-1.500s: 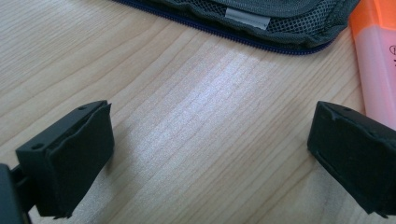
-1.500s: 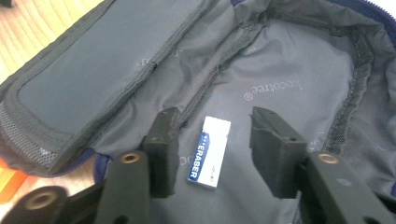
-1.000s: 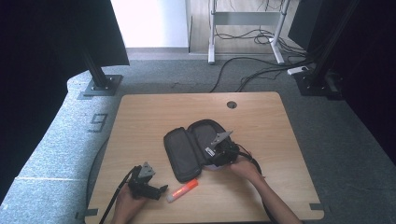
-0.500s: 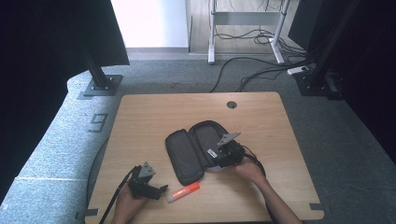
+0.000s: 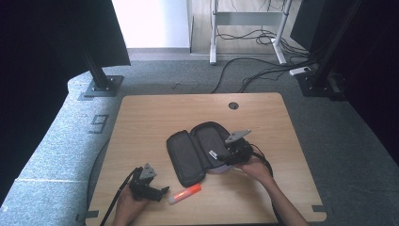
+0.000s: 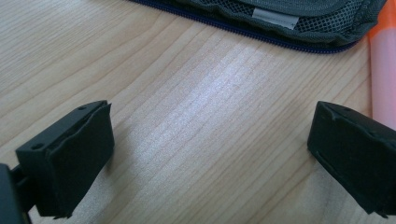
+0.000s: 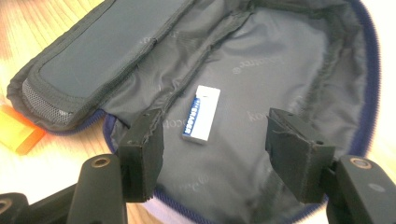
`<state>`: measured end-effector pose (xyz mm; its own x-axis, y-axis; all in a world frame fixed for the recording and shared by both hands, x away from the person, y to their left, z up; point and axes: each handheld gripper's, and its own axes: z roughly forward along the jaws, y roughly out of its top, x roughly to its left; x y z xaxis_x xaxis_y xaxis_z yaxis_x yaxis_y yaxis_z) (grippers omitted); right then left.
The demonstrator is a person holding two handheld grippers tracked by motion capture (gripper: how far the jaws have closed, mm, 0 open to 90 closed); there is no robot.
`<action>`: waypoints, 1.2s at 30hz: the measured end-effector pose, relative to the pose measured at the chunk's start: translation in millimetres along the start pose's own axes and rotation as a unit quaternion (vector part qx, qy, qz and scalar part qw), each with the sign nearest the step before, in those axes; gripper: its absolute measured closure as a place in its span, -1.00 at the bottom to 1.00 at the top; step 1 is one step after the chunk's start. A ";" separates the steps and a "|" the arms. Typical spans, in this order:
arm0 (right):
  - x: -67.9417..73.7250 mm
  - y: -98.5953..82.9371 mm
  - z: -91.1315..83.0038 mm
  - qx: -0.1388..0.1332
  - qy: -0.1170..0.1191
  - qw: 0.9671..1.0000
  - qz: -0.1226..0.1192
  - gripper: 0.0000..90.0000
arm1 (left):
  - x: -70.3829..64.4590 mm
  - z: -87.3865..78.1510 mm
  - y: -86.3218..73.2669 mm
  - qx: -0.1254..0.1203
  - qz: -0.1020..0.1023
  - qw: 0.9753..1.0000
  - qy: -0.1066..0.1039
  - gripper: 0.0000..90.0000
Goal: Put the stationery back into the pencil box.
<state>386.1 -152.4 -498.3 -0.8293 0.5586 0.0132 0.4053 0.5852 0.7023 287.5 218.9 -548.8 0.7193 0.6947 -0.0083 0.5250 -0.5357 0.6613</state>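
Spanning most of the high view, the wooden table (image 5: 155,117) carries an opened dark pencil case (image 5: 195,150) near its middle, lying flat with both halves up. Compared with a second ago the case sits slightly further toward the person's right, and the right gripper (image 7: 212,140) has backed toward that hand. Its jaws now stand wide apart over the case's right half with nothing between them. A small white eraser (image 7: 201,113) lies loose on the grey lining there (apparently just let go, so that item looks packed). Left gripper (image 5: 149,184) rests at the near left of the table, unmoved, jaws wide over bare wood. Just beside it lies the orange-capped glue stick (image 5: 186,193), outside the case; judged the likely next item.
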 end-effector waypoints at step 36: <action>-6.3 -50.5 -55.8 -0.006 -0.006 0.999 0.033 -0.09 | 0.0 0.0 0.0 0.000 0.000 1.000 0.000 -0.99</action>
<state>349.4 -218.2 -494.1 -0.7967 0.6021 0.0515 0.4540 0.5401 0.7087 287.5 218.9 -548.8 0.7193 0.6946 -0.0084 0.5250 -0.5356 0.6614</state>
